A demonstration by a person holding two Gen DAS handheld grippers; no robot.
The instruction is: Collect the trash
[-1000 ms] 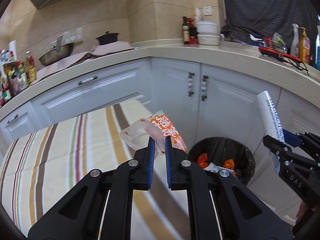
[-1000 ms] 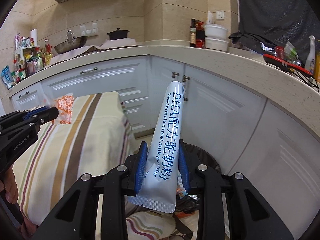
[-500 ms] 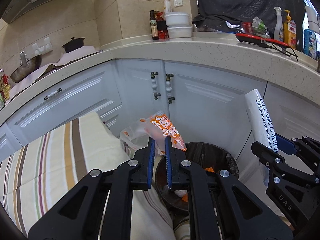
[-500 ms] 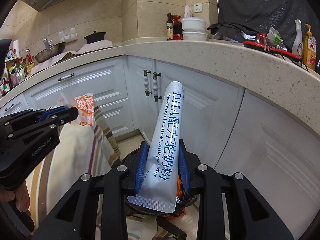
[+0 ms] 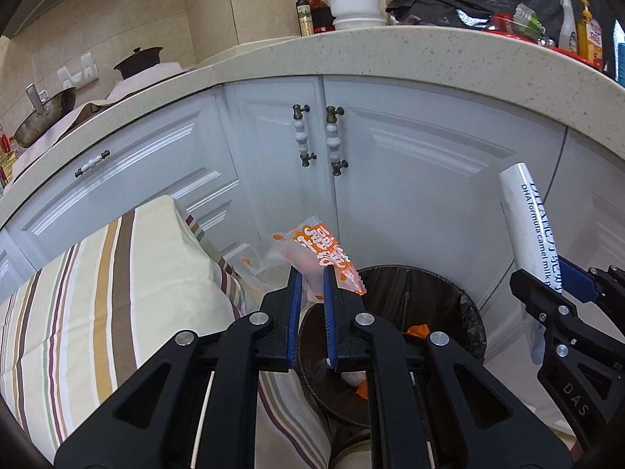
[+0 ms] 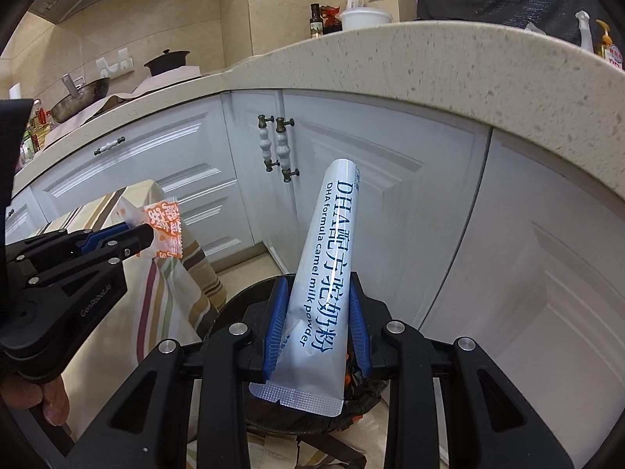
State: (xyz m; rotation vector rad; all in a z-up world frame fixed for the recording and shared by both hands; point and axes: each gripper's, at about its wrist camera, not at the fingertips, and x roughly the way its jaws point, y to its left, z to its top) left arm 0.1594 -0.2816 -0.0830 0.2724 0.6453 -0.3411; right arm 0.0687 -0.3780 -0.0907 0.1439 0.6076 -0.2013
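My left gripper (image 5: 310, 273) is shut on an orange-and-clear snack wrapper (image 5: 320, 252) and holds it just above the near rim of a black-lined trash bin (image 5: 465, 305). The bin holds orange and white scraps. My right gripper (image 6: 318, 293) is shut on a white milk powder sachet (image 6: 326, 258) with blue lettering, upright over the same bin (image 6: 230, 308). The right gripper (image 5: 547, 285) with the sachet (image 5: 527, 219) shows at the right of the left wrist view. The left gripper (image 6: 146, 236) with the wrapper (image 6: 166, 228) shows at the left of the right wrist view.
The bin stands on the floor in a corner of white cabinets (image 5: 410, 164) under a speckled countertop (image 5: 390, 47). A striped cloth-covered surface (image 5: 97, 293) lies to the left, next to the bin. Bottles, bowls and pots stand on the counter.
Both grippers have moved forward and down toward the bin, still holding their items. The bin now lies directly under both sets of fingers, and the cabinets are closer.
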